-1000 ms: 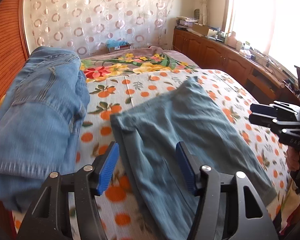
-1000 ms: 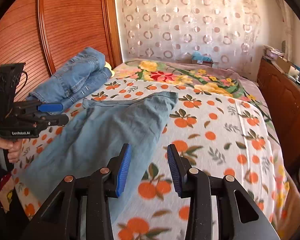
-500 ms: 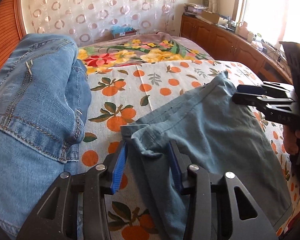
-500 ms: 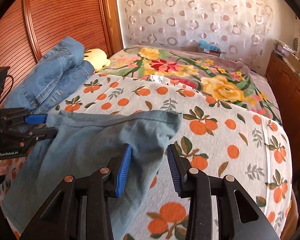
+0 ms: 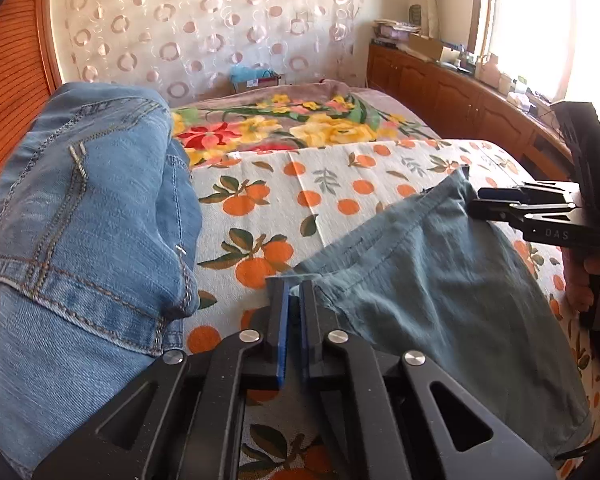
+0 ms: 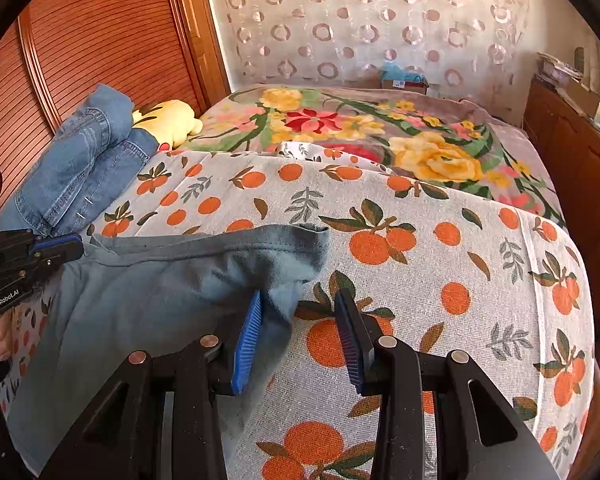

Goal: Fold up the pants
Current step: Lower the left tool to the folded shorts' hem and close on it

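Grey-blue pants lie flat on the orange-print bedspread. My left gripper is shut on the left corner of their top edge; it shows in the right wrist view at the far left. My right gripper is open, its jaws either side of the pants' right edge, just below the right corner. It appears in the left wrist view at that corner.
A pile of blue jeans lies at the left by the wooden headboard, with a yellow plush toy beside it. A floral blanket covers the far bed. Wooden cabinets run along the right.
My left gripper moved onto the pants' left corner and shut on it. My right gripper moved forward to the right corner, still open.
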The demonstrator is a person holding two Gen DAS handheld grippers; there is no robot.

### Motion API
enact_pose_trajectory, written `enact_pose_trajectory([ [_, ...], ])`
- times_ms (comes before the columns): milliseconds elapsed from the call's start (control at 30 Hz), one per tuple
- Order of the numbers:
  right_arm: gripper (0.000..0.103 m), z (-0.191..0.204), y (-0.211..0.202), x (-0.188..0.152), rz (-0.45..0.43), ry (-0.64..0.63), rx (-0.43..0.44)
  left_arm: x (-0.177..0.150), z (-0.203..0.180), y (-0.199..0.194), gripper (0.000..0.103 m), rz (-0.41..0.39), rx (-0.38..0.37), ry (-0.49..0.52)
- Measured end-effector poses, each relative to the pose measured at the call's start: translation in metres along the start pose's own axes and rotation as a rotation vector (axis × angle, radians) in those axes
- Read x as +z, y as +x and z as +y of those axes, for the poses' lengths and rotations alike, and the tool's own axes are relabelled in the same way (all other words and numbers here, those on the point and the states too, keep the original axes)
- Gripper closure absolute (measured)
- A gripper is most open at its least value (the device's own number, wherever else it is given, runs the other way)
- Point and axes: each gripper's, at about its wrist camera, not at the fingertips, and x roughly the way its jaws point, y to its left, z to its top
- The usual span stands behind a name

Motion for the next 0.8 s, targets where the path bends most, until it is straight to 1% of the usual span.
enact_pose_trajectory([
  [200,0.064,-0.002,0.000,-0.002,-0.003,0.014,0.005,0.005,0.001,-0.005,0.100,-0.027,0.002,0.012],
  [267,0.064,-0.003,-0.005,-0.002,-0.011,0.023,0.005,0.008,0.002,-0.005,0.100,-0.039,0.005,0.002],
  [400,0.064,-0.007,-0.009,0.000,-0.019,0.051,0.023,0.008,-0.002,0.001,0.100,-0.030,0.023,0.029],
  [500,0.064,-0.009,-0.009,0.004,-0.018,0.066,0.029,0.007,-0.002,0.004,0.100,-0.031,0.020,0.024],
  [633,0.064,-0.012,-0.002,0.013,0.000,0.094,0.065,0.008,-0.002,0.004,0.100,-0.035,0.013,0.020],
  [800,0.064,-0.019,0.013,0.019,0.042,0.129,0.080,0.008,-0.003,0.005,0.100,-0.043,0.016,0.027],
])
